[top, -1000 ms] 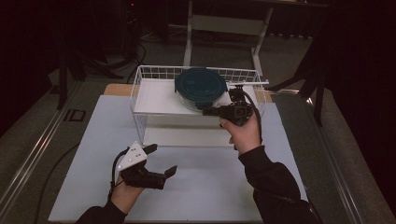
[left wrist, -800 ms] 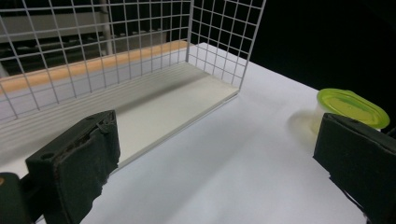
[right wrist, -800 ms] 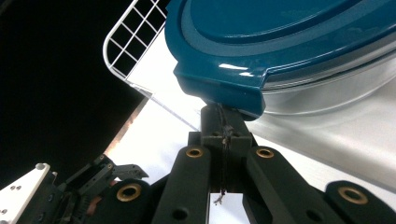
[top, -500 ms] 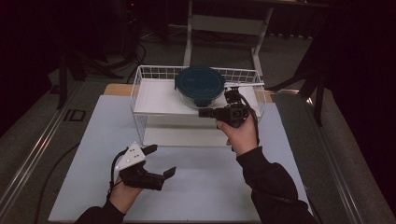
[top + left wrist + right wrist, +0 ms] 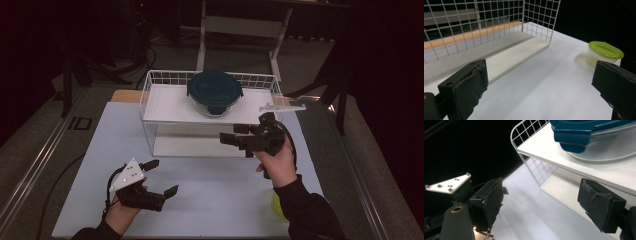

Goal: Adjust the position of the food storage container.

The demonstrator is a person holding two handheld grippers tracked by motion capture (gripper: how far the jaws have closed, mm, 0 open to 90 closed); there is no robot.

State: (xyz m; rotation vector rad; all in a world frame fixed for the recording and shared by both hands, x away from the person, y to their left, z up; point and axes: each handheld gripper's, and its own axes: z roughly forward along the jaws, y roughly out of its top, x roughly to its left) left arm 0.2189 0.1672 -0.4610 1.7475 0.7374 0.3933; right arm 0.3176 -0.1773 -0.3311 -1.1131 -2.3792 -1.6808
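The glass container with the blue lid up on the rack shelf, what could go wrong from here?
1. The glass container sits near the front edge of the upper shelf; a knock could tip it off.
2. The right gripper, whose jaws have just been opening with nothing between them, hangs close below that shelf edge and might bump it.
3. The green-lidded tub lies near the table's corner by the right sleeve, which might sweep it off.

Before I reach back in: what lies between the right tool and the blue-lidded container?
Nothing: bare white shelf separates the right tool from the container, seen in the high view.
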